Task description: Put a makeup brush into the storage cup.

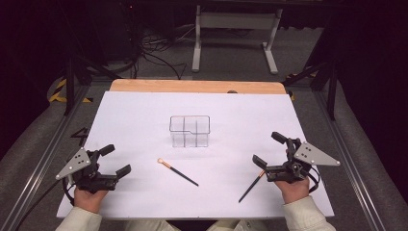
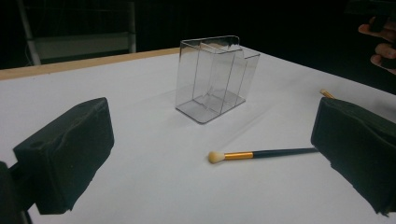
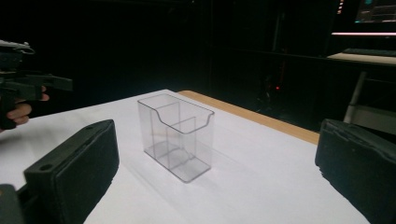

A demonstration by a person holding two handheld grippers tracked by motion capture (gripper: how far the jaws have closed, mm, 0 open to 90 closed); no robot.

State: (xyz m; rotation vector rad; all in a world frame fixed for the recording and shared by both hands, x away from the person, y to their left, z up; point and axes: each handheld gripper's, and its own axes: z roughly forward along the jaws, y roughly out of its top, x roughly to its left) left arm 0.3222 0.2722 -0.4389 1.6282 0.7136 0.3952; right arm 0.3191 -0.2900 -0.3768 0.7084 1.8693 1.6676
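A clear plastic organizer with several compartments stands upright mid-table. In front of it lies a black-handled makeup brush with a gold ferrule and a pale tip pointing left. A second brush lies at the right, its upper end under my right gripper. That gripper is open and empty, facing the organizer. My left gripper rests at the near left, open and empty, facing the first brush.
A white sheet covers the table, with a wooden strip bare along the far edge. Beyond it are a grey floor, cables and a white table frame. Dark stands flank both sides.
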